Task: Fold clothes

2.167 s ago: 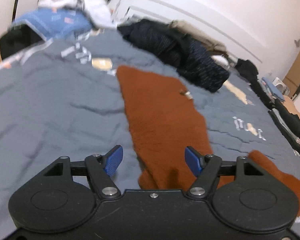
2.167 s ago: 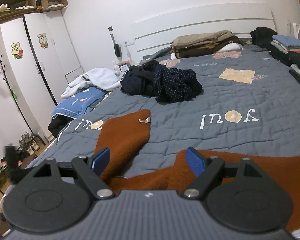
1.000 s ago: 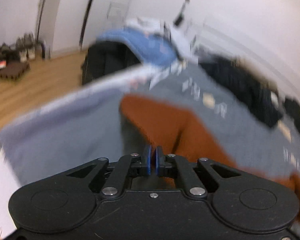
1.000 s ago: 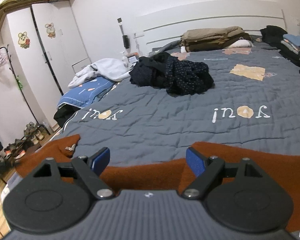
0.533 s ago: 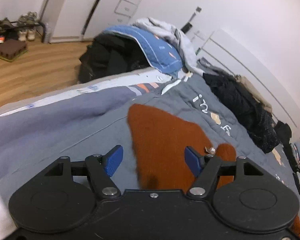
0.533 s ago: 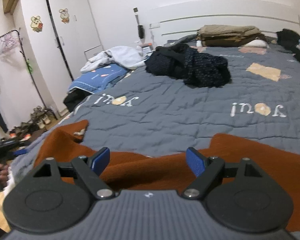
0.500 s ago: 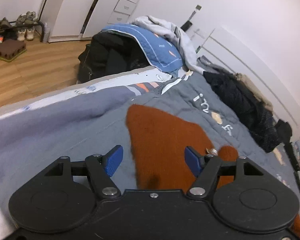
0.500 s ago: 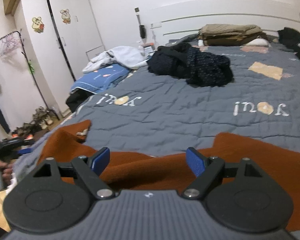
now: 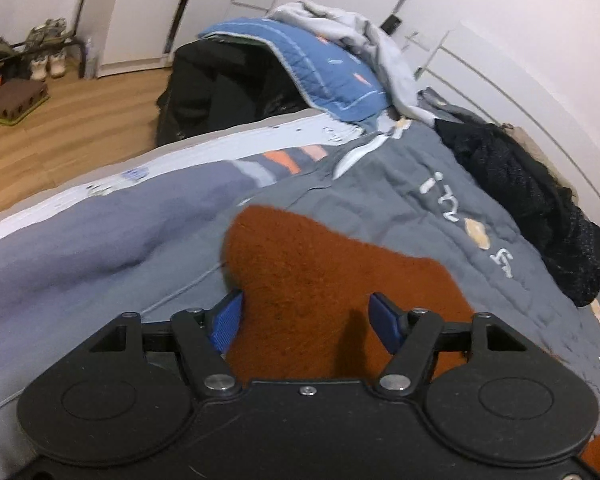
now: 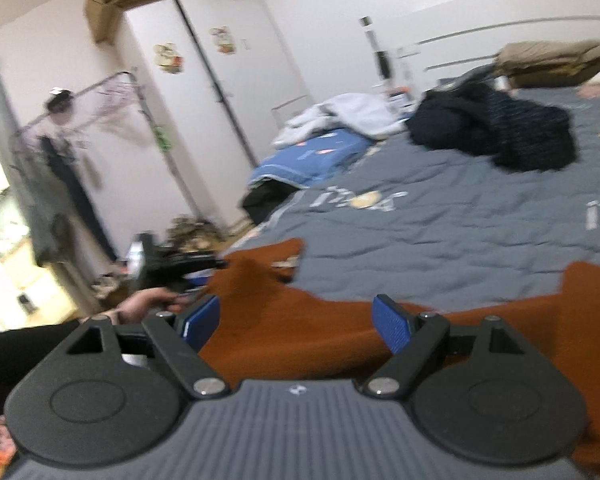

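A rust-brown fleecy garment [image 9: 320, 264] lies spread on the grey quilted bedspread [image 9: 420, 216], one corner pointing at the bed's edge. My left gripper [image 9: 305, 318] hovers low over that corner; its jaws are closing, the cloth lies under the gap and the blue pads do not press on it. In the right wrist view the garment [image 10: 520, 308] runs across the foreground. My right gripper [image 10: 296, 320] stands open just above it, holding nothing. The left gripper [image 10: 172, 264] shows there too, blurred, in a hand [image 10: 140, 304] at the cloth's left corner.
A dark clothes heap [image 10: 500, 136] lies mid-bed and a folded stack [image 10: 552, 56] at the headboard. A blue quilt [image 9: 320, 64] under a white garment [image 9: 360, 36] sits at the bed's side. Beyond lie wooden floor, shoes [image 9: 20, 60], a wardrobe [image 10: 204, 80] and a clothes rack [image 10: 60, 140].
My left gripper went from shut to open, moved closer over the garment's corner and sank a little. The right gripper's view swung left, bringing the wardrobe, the rack and the other hand into sight.
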